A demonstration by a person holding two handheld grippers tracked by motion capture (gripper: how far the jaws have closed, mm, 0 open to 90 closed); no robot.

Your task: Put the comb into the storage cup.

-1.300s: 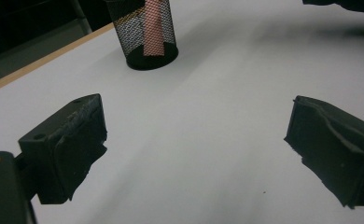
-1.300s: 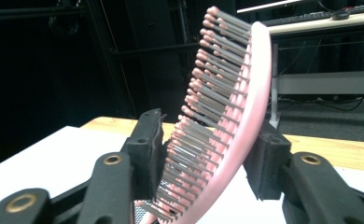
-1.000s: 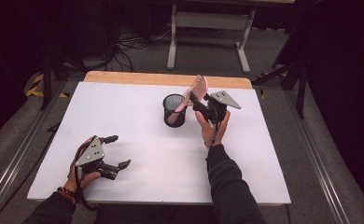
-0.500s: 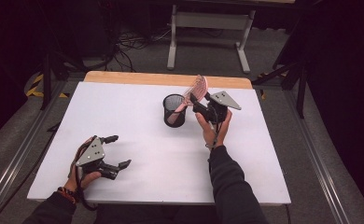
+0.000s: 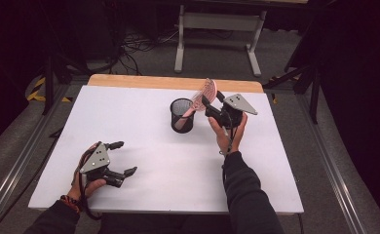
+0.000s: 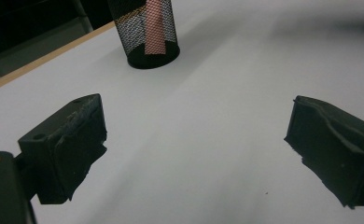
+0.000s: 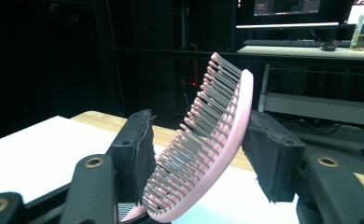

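Handle of the pink plastic hairbrush (image 5: 203, 95) sits in the black wire-mesh cup (image 5: 182, 115), head leaning out. Beside the cup, the right gripper (image 5: 209, 101) brackets that head, its jaws having just been opening and the right pad touching its back. Well apart from the cup, the left gripper (image 5: 121, 158) stands released on the white table (image 5: 144, 146).

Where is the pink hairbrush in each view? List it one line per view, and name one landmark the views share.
High view: the pink hairbrush stands right of centre, handle down in the black mesh cup, head beside the right hand-held gripper.
Left gripper view: its handle shows through the cup's mesh at top centre.
Right gripper view: its head is at centre, between the black jaws.
Shared landmark: the white table.
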